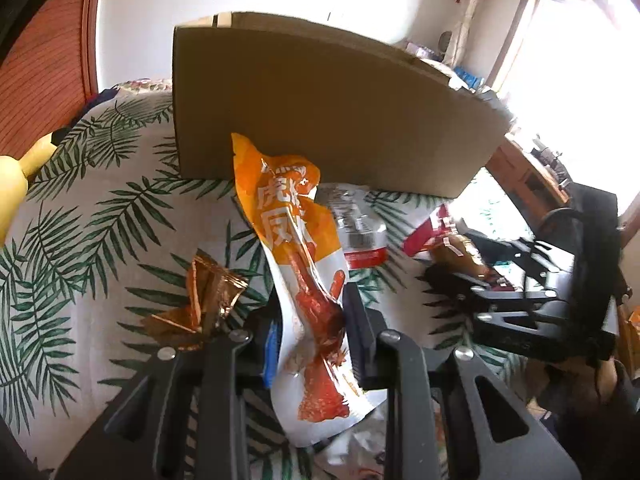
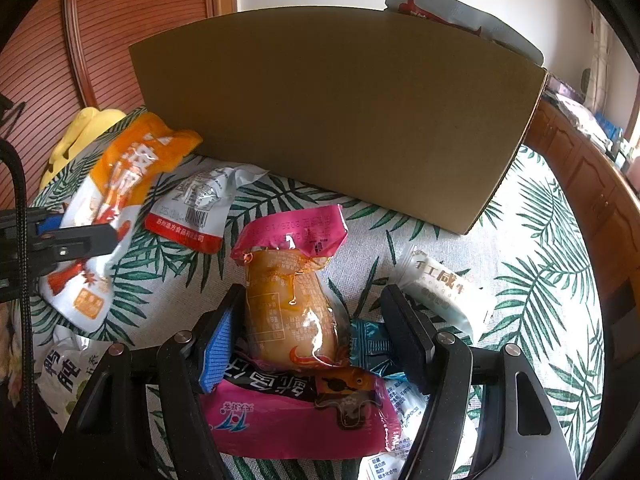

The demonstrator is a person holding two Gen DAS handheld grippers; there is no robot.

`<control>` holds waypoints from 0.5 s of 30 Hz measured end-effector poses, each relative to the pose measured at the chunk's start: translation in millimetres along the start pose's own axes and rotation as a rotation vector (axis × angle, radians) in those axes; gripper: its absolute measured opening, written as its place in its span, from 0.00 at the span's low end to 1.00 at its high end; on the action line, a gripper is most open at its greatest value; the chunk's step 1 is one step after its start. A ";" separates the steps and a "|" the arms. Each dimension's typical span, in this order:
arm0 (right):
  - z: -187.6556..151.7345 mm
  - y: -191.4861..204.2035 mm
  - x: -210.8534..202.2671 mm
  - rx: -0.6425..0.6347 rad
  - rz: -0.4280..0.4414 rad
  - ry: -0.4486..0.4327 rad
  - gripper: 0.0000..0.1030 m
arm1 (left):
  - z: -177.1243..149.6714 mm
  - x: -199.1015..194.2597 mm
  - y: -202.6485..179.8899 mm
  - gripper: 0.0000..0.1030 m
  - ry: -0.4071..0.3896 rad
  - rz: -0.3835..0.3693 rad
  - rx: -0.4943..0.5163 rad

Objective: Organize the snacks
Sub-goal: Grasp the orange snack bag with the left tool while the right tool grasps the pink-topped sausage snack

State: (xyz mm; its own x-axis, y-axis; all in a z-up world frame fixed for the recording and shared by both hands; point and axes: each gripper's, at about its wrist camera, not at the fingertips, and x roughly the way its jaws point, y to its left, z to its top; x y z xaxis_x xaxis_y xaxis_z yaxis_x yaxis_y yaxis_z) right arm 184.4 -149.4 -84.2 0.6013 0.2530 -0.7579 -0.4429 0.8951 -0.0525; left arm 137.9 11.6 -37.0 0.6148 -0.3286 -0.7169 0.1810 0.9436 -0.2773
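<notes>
Your left tongs [image 1: 310, 344] grip the orange pouch [image 1: 296, 248] above the bed; your right tongs [image 2: 316, 334] stand open around the pink-topped pack [image 2: 290, 300]. Next, I think, lift the pouch over the cardboard box [image 1: 320, 108] wall.

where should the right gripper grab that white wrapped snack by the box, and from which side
Grip the white wrapped snack across its plump middle, coming down from above. It lies flat and apart on the leaf-print cloth, its long axis diagonal, so set the fingers across its narrow width, probably avoiding the thin crimped ends.
</notes>
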 end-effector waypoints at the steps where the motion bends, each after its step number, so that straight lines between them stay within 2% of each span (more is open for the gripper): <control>1: 0.1 0.7 0.3 -0.001 -0.001 -0.001 0.68 | -0.7 -3.1 -1.4 0.24 -0.006 -0.005 0.002; 7: 0.1 3.8 -2.6 -0.007 -0.009 -0.013 0.61 | 1.5 -22.7 -13.4 0.24 -0.049 -0.011 0.048; 8: -0.3 5.2 -3.4 -0.011 -0.009 -0.017 0.54 | 1.7 -24.8 -15.4 0.24 -0.055 -0.008 0.057; 9: -0.7 7.0 -4.9 -0.017 -0.010 -0.026 0.40 | 1.9 -27.2 -16.4 0.24 -0.060 -0.006 0.065; 11: -1.6 10.3 -4.7 -0.024 -0.030 -0.029 0.40 | 2.0 -30.8 -16.7 0.24 -0.066 -0.009 0.069; 15: -1.3 6.6 -5.0 -0.006 -0.006 -0.028 0.39 | 2.8 -34.1 -14.9 0.24 -0.071 -0.009 0.073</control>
State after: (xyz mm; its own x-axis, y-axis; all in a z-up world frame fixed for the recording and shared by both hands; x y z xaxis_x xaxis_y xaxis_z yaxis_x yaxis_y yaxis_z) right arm 177.6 -145.2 -81.7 0.6219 0.2581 -0.7394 -0.4434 0.8943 -0.0608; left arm 116.4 8.8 -6.7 0.6654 -0.3358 -0.6667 0.2404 0.9419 -0.2346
